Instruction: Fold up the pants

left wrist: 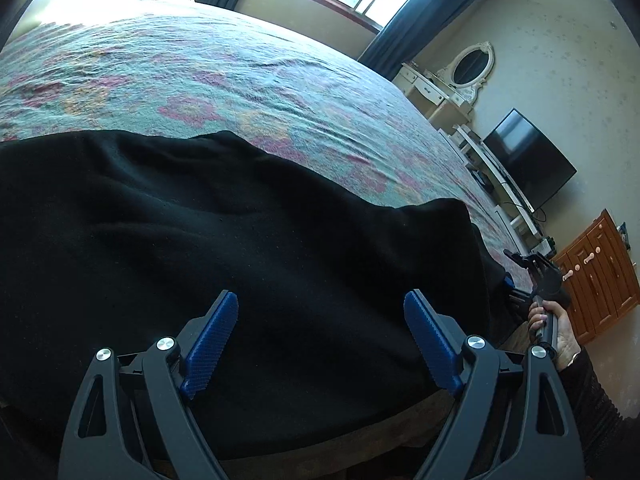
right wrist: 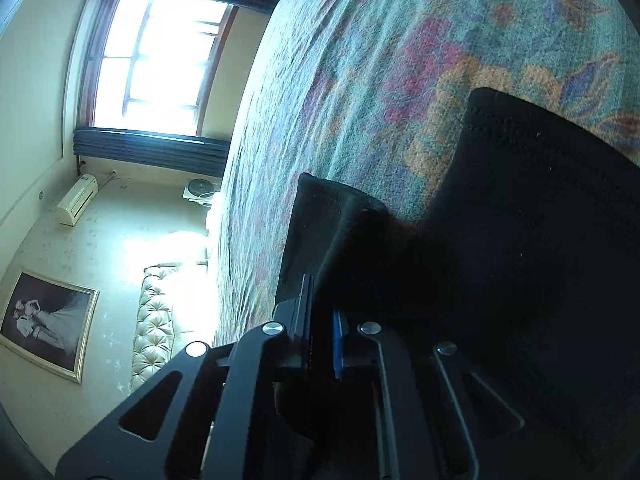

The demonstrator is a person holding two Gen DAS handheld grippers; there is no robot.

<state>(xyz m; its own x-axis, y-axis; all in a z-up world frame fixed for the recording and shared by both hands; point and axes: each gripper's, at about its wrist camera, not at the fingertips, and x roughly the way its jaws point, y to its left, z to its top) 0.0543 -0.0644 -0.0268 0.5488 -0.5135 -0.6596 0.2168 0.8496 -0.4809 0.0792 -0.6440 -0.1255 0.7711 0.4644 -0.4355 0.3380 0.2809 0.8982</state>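
The black pants (left wrist: 224, 232) lie spread on the floral bedspread (left wrist: 208, 80) near the bed's front edge. My left gripper (left wrist: 320, 308) is open, its blue pads (left wrist: 212, 340) wide apart just above the black cloth, holding nothing. My right gripper (right wrist: 322, 300) is shut on a fold of the black pants (right wrist: 520, 240), with cloth pinched between its blue pads and bunched over the fingers. The right gripper also shows at the far right of the left wrist view (left wrist: 536, 276), held in a hand at the pants' right end.
The bed fills most of both views, with floral bedspread (right wrist: 400, 60) beyond the pants. A dressing table with an oval mirror (left wrist: 468, 68), a television (left wrist: 528, 160) and a wooden cabinet (left wrist: 600, 272) stand along the right wall. A window (right wrist: 156, 60) is behind the bed.
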